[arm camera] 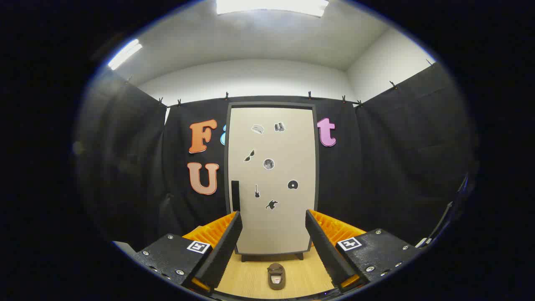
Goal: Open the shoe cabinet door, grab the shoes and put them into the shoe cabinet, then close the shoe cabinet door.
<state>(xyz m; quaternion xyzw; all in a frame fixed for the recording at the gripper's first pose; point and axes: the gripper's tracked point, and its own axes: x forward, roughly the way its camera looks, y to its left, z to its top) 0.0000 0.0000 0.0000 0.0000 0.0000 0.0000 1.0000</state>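
Observation:
A tall shoe cabinet (271,179) stands against the black cloth wall, well beyond my fingers. Its beige door is shut, has a dark frame and carries several small stickers. A black vertical handle (235,195) sits on the door's left edge, just above my left fingertip. A brown shoe (276,276) lies on the wooden floor in front of the cabinet, toe toward the door, low between my two fingers. My gripper (273,217) is open, fingers spread wide with nothing between them.
Light wooden floor (250,278) runs from the cabinet's feet toward me. Black cloth walls close in on the left, back and right. A dark stand or frame (449,217) leans at the far right.

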